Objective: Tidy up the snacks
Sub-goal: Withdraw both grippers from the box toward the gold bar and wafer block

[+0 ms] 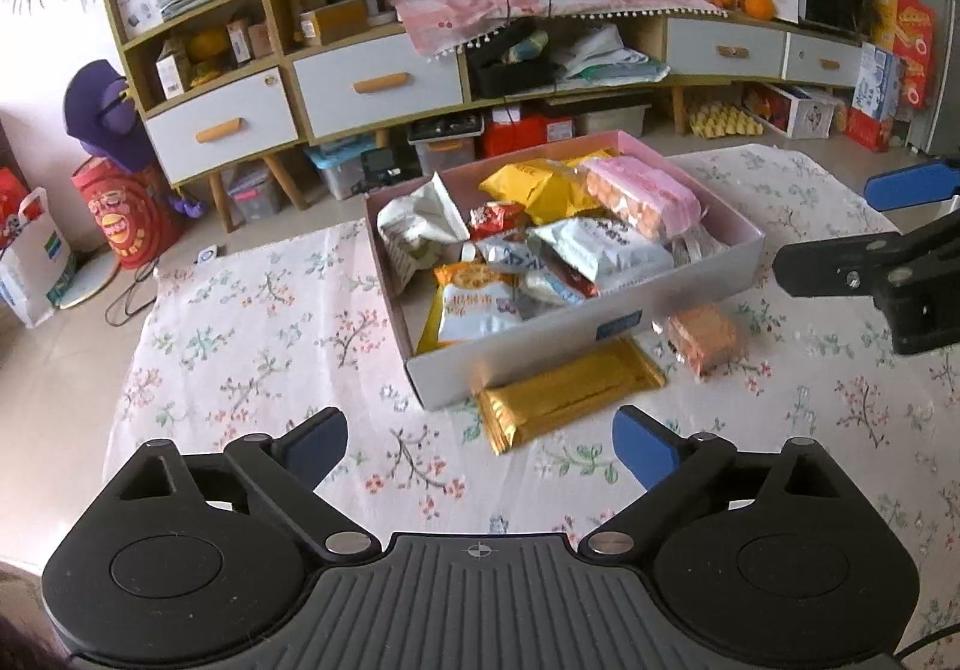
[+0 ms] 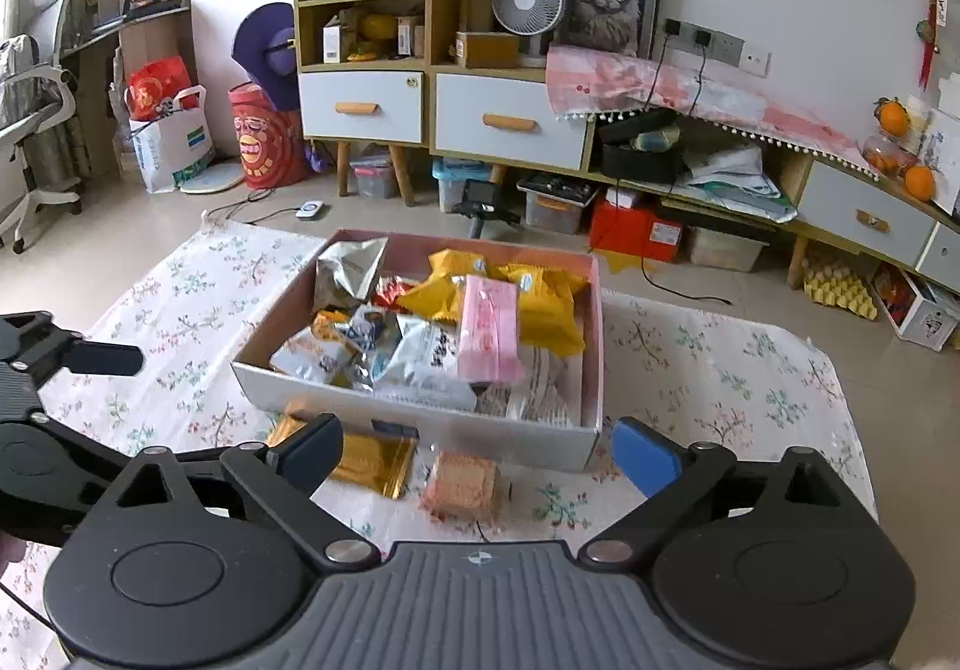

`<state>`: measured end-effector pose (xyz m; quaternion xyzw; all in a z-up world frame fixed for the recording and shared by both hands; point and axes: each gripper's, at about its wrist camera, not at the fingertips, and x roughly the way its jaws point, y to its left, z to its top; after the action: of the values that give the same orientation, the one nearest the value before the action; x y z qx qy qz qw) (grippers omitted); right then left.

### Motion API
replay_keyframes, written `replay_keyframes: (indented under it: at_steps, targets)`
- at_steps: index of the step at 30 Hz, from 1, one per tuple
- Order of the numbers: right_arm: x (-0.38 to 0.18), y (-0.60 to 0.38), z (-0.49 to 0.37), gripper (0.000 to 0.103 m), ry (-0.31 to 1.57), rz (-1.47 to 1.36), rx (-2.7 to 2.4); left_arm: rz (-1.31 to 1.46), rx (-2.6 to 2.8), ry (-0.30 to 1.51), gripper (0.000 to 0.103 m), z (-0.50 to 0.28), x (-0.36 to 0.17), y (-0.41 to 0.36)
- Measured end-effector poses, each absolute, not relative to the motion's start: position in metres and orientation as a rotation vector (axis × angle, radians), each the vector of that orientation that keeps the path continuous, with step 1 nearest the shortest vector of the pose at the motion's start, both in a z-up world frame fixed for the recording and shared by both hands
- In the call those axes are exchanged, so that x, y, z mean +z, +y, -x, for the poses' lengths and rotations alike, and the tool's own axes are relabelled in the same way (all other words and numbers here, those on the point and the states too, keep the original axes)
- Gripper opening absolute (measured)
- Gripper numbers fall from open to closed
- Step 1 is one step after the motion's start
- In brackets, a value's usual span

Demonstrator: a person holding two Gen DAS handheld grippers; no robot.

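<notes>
Snack box, filled with packets; gold packet and orange biscuit pack lie just before it; left gripper and right gripper hover there, jaws released, grasping nothing.

Box wall blocks behind gold packet; near side open tablecloth.

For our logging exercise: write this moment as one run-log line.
left gripper: open | right gripper: open | gold packet, biscuit pack: outside box

Floral tablecloth, white desk fan — framed cat picture, oranges
</notes>
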<state>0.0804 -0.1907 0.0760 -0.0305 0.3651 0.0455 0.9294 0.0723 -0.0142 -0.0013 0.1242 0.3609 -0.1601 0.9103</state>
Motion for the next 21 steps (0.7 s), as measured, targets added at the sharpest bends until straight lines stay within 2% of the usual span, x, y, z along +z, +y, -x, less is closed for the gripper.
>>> replay_keyframes:
  at_steps: [12,21]
  targets:
    - [0.041,-0.190,-0.072,0.082,0.817,0.133,0.120,-0.339,-0.341,0.770,0.097,-0.073,-0.031,-0.021]
    - [0.024,-0.194,-0.084,0.082,0.833,0.147,0.134,-0.356,-0.510,0.712,0.096,-0.087,-0.053,-0.024]
